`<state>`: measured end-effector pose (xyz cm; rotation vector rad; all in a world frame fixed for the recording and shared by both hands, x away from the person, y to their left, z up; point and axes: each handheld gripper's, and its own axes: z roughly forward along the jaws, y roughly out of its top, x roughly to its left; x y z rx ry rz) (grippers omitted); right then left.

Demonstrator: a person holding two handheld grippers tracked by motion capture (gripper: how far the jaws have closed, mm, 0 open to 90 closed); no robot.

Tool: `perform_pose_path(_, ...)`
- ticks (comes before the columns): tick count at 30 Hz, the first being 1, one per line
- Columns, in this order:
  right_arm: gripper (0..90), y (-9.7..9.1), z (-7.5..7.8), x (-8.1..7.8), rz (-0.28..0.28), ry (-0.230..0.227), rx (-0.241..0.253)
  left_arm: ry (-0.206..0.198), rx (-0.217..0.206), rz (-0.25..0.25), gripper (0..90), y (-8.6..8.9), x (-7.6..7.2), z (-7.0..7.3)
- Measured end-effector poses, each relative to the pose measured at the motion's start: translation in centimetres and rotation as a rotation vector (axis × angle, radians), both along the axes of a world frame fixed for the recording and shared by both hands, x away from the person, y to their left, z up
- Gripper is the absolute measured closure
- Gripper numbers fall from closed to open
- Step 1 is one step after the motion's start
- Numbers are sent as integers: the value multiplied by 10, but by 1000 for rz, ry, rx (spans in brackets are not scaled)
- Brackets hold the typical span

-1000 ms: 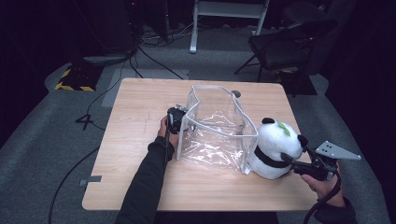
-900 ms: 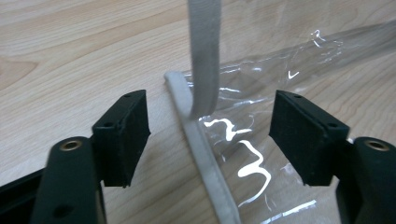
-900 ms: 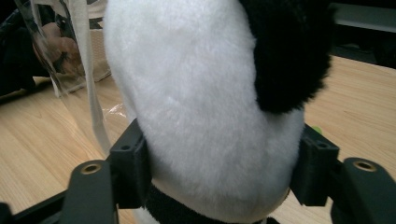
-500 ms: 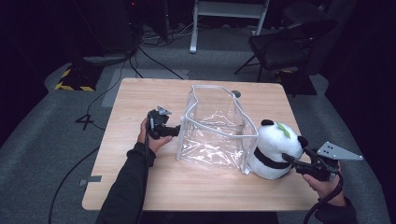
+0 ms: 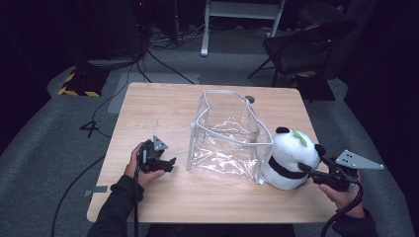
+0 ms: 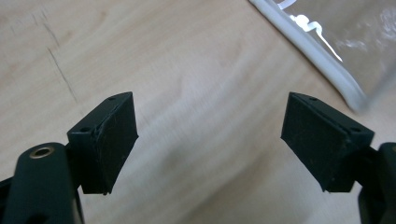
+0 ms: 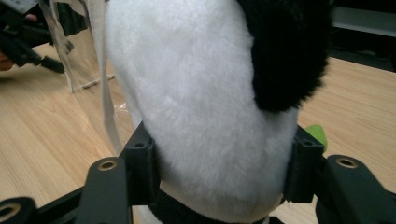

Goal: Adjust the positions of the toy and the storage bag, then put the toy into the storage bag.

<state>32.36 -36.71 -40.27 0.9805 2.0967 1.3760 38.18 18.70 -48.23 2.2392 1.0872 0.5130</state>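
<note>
A white and black panda plush sits on the table at the right side of a clear plastic bag with a white rim. My right gripper is shut on the panda's lower body; its jaws have just been closing, and in the right gripper view the pads press into the white fur from both sides. My left gripper stands open over bare wood left of the bag, nothing between its pads; its jaws have just been opening. The bag's rim shows at upper right.
The wooden table has free room on its left half and along the near edge. A small dark round thing lies behind the bag. A chair and cables stand on the floor beyond the table.
My left gripper has let go of the bag's left edge and moved left and toward the near side of the table, opening wider. The right gripper stays on the panda.
</note>
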Motion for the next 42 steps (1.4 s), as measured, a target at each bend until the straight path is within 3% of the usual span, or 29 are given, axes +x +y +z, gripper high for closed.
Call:
perform_pose_path(4, 466, 0, 0, -1, -4, -8, -6, -1, -61, -5, 173, 8, -18, -2)
perform_pose_path(6, 479, 1, 0, -1, -3, -14, -8, 20, -87, -24, 173, 9, -26, -5)
perform_pose_path(7, 486, 1, 0, -2, -3, -17, -8, 17, -71, -28, 172, 9, -29, -7)
perform_pose_path(9, 500, 0, 0, -1, -2, -21, 0, 48, -47, -46, 172, 6, -40, -14)
perform_pose_path(11, 503, 0, 0, -1, -2, -25, 2, 58, -46, -50, 172, 5, -43, -16)
perform_pose_path(14, 511, -1, -1, -2, 1, -28, 6, 63, -78, -47, 169, 7, -50, -19)
perform_pose_path(17, 517, -1, -1, -1, 0, -32, 10, 30, -103, -38, 165, 10, -56, -23)
perform_pose_path(42, 559, -1, 8, -6, -12, -82, 17, 30, -101, -53, 151, 11, -56, -23)
